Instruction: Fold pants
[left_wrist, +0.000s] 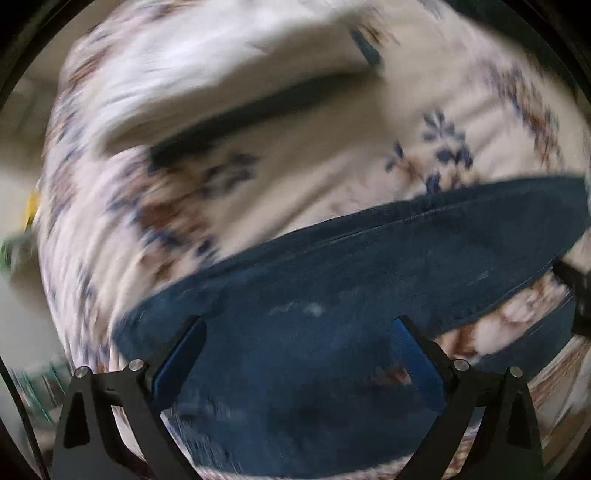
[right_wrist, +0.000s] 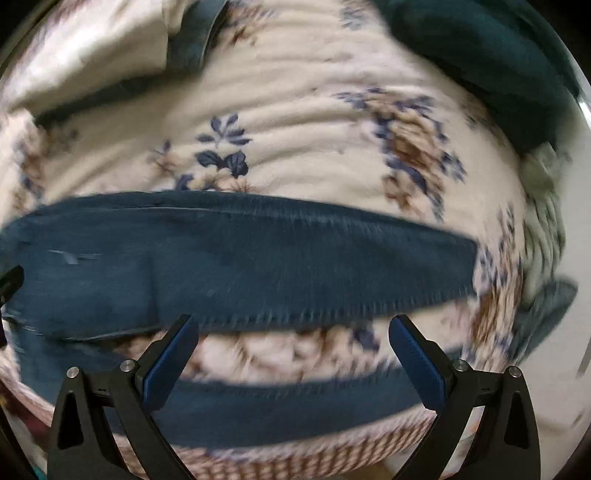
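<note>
Dark blue pants (left_wrist: 351, 280) lie spread flat on a cream floral blanket (left_wrist: 303, 155). In the left wrist view my left gripper (left_wrist: 299, 325) is open and empty above the wide upper part of the pants. In the right wrist view the pants (right_wrist: 240, 254) show two legs, one across the middle and one nearer (right_wrist: 280, 410), with blanket between them. My right gripper (right_wrist: 293, 325) is open and empty over the gap between the legs. The right gripper's edge shows at the far right of the left wrist view (left_wrist: 576, 291). Both views are motion-blurred.
A pale pillow (left_wrist: 207, 74) lies at the far side of the bed. A dark teal cloth (right_wrist: 491, 62) sits at the upper right, and a grey-green knitted cloth (right_wrist: 543, 218) at the right edge. The bed's left edge (left_wrist: 40, 206) drops to a pale floor.
</note>
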